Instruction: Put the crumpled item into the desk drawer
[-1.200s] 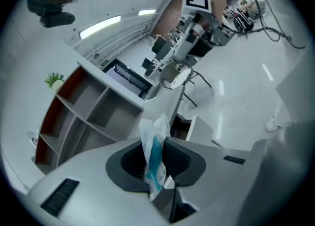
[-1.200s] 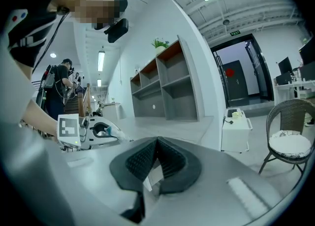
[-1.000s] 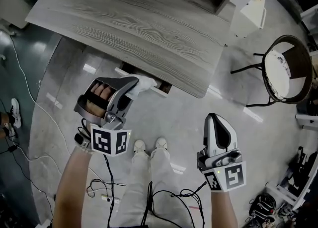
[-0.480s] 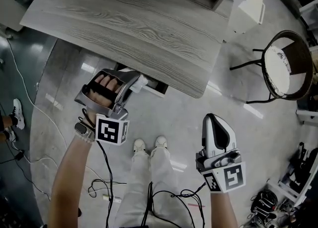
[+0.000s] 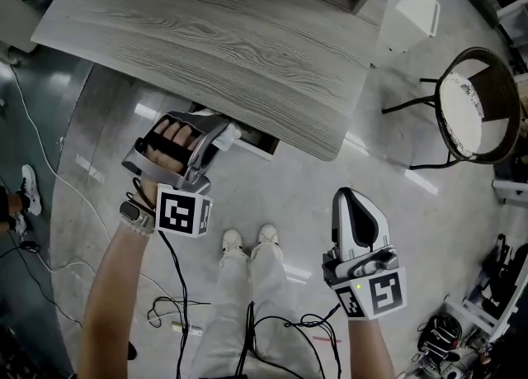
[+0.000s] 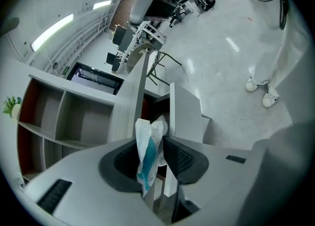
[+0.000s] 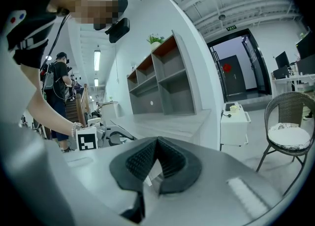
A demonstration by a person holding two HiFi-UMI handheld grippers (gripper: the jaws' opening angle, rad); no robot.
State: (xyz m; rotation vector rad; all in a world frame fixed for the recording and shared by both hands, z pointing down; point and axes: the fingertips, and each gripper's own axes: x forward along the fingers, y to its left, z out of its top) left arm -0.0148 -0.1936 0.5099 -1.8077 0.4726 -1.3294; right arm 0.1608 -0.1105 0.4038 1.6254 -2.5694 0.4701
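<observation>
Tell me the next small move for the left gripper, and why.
Probably hold the left gripper in place and let it finish opening. Its jaws are opening with the crumpled item between them, right at the open drawer under the desk, so the item should drop inside.

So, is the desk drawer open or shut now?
Open: in the head view the drawer sticks out from under the desk edge, with a dark gap behind its front.

Left hand-held gripper (image 5: 224,132) reached drawer (image 5: 252,144), jaws opening around crumpled item (image 6: 147,156).
</observation>
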